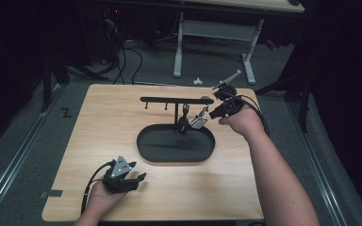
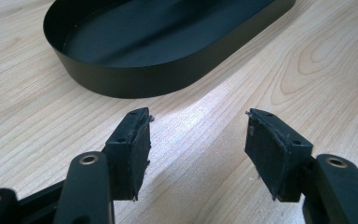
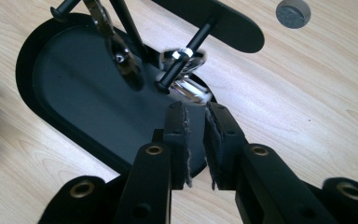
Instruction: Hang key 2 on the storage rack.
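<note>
A black oval tray carries a post with a horizontal hook bar. In the right gripper view a shiny silver metal piece hangs at a black peg under the bar, just beyond my right gripper. Its pads stand a narrow gap apart with nothing between them. Left of the peg, a metal clip dangles over the tray. In the high view the right gripper sits at the tray's far right, beside the silver piece. My left gripper rests wide open on bare wood, near the tray wall.
A small grey disc lies on the wooden table beyond the bar's right end. The table's front edge runs just behind my left hand. On the floor beyond the table stand a white desk frame and some cables.
</note>
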